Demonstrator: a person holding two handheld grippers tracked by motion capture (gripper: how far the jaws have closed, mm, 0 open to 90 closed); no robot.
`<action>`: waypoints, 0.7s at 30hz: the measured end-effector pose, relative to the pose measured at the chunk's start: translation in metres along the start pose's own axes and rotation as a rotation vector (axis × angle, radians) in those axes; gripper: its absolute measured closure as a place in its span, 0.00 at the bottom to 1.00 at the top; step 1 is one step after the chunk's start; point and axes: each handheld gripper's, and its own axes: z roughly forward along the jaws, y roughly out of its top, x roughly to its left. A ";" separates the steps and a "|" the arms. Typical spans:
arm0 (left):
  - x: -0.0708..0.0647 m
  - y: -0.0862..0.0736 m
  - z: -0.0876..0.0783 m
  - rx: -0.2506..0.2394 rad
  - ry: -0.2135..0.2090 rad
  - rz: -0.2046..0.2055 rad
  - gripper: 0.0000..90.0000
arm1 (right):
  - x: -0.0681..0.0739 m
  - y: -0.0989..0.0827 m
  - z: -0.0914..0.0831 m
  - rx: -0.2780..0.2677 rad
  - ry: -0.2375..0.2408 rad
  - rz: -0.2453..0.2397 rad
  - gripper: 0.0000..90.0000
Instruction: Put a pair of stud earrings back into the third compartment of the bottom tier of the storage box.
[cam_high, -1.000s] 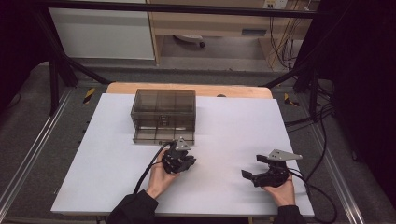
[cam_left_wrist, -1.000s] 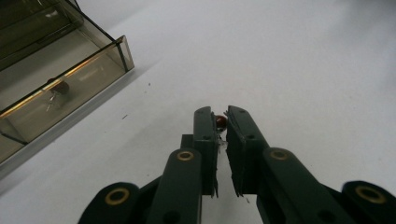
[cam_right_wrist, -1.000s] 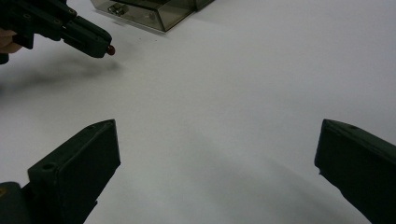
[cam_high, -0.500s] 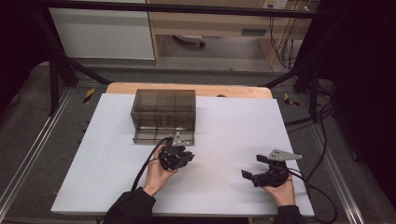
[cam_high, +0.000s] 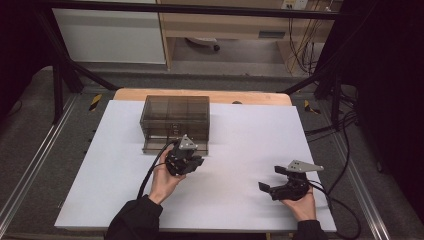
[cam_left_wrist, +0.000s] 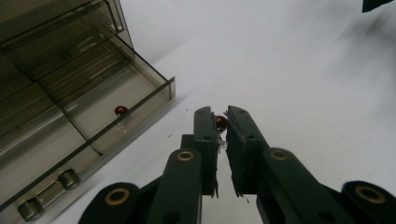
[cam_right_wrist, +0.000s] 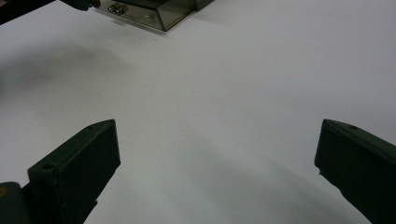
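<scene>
On the white counter (cam_high: 240, 145) a smoky transparent drawer box (cam_high: 175, 116) stands toward 12 o'clock, with its bottom drawer (cam_left_wrist: 100, 105) pulled out toward the person. In the left gripper view, one small red bead (cam_left_wrist: 121, 110) lies inside that open drawer, near its front wall.

The left hand-held gripper (cam_high: 189, 158) sits at about 6 o'clock of the box, just in front of the open drawer, with the person's left hand (cam_high: 164, 181) around it. Its jaws are drawn nearly together and pinch a second red bead (cam_left_wrist: 221, 122) at their tips. In the left gripper view this pinched bead hangs over bare counter, just outside the drawer's front corner, at roughly 4 o'clock from the bead in the drawer. Whether it touches the counter cannot be told.

The right hand-held gripper (cam_high: 274, 179) rests low at about 4 o'clock of the counter, well apart from the box, held by the right hand (cam_high: 300, 205). Its jaws are spread wide with nothing but white counter between them, as the right gripper view shows. The grey three-cornered plate (cam_high: 304, 165) tops it, and a black cable (cam_high: 345, 210) trails off toward the counter's edge.
</scene>
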 end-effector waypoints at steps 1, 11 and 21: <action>0.001 0.001 -0.001 -0.003 0.001 -0.004 0.91 | 0.000 0.000 0.000 0.001 -0.001 -0.002 0.01; 0.011 0.009 -0.006 -0.011 0.016 -0.021 0.91 | 0.000 0.000 0.000 0.001 -0.001 -0.004 0.01; 0.024 0.014 -0.002 -0.005 0.032 -0.053 0.91 | 0.000 0.000 0.000 0.001 -0.001 0.000 0.01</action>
